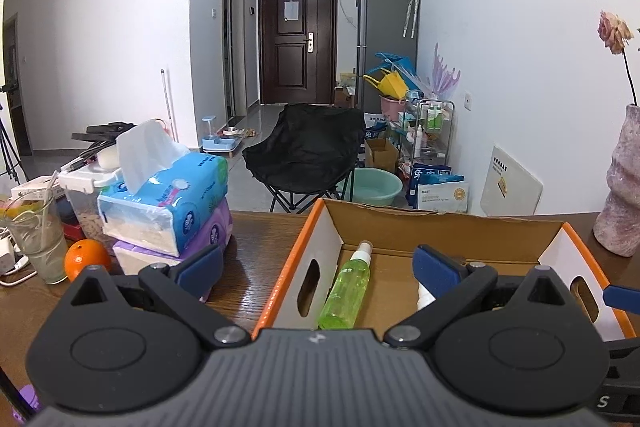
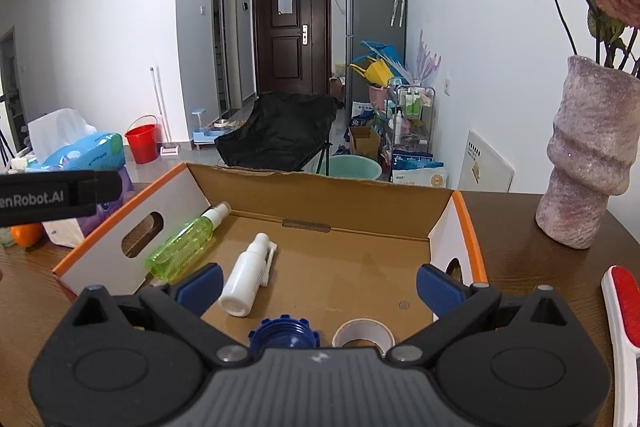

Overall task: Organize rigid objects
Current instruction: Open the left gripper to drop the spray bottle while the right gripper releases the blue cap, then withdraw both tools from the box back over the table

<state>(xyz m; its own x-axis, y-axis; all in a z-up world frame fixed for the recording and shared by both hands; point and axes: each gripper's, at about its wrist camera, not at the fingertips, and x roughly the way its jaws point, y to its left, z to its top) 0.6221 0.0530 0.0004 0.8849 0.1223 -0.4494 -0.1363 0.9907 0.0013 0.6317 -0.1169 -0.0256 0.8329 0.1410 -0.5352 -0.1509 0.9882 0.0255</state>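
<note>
An open cardboard box [image 2: 320, 187] with orange rims stands on the wooden table. Inside lie a green spray bottle [image 2: 182, 245], a white spray bottle [image 2: 246, 283], a blue ribbed cap [image 2: 284, 335] and a roll of tape [image 2: 363, 335]. My right gripper [image 2: 318, 285] hangs open over the box's near edge, nothing between its blue pads. In the left wrist view the green bottle [image 1: 348, 289] lies along the box's left wall [image 1: 316, 267], and my left gripper [image 1: 318, 265] is open above it, empty. Its right finger hides most of the white bottle [image 1: 425, 297].
Stacked tissue packs [image 1: 172, 203], an orange [image 1: 86, 259] and a glass [image 1: 40, 243] crowd the table to the left of the box. A pink vase [image 2: 588, 155] with dried roses stands at the right. A red lint brush [image 2: 624, 327] lies near the right edge.
</note>
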